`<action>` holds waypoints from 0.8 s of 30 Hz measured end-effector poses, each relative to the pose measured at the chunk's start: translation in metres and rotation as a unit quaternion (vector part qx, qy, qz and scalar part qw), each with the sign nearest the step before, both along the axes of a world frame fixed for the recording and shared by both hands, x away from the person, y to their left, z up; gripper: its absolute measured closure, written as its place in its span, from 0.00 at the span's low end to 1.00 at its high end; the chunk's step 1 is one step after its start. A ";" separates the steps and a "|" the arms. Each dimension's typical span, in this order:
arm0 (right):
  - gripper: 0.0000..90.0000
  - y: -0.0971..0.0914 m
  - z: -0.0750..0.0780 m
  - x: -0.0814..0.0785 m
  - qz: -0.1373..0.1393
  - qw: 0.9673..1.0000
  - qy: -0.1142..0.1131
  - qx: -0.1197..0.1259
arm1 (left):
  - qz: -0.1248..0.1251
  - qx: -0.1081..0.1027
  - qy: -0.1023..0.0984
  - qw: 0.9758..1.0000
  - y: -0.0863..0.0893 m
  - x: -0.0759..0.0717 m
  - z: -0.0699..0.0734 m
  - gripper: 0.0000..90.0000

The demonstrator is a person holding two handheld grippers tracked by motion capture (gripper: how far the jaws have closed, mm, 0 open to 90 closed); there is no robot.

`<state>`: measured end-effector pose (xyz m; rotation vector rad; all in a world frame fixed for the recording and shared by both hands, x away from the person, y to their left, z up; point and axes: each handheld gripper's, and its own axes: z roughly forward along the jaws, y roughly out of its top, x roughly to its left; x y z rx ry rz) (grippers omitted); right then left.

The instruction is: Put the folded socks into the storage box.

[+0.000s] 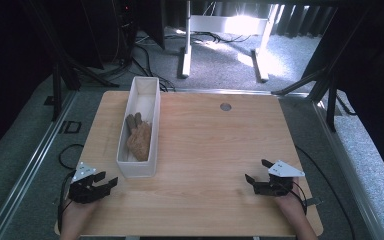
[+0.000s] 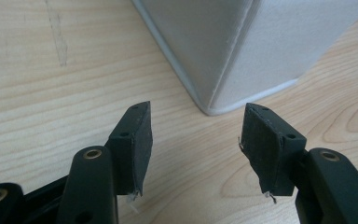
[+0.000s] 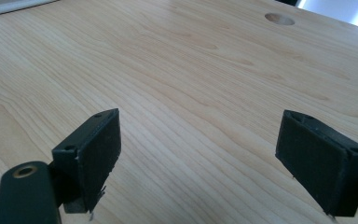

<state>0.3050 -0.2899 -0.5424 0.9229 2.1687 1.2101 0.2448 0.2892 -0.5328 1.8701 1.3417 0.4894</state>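
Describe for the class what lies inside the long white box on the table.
Inside the white box lies a brown glove, fingers pointing toward the far end. The box floor beneath the glove is covered, and the near wall hides the bottom at that end.

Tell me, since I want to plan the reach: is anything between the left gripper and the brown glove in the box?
Yes. The left gripper sits low on the table, outside the near end of the white box. The brown glove lies inside, so the box's near end wall stands between them; the jaws are open and empty.
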 end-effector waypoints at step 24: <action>0.15 -0.002 -0.001 -0.001 -0.009 1.000 -0.009 0.001 | 0.084 -0.009 -0.089 0.992 0.016 -0.010 -0.015 0.36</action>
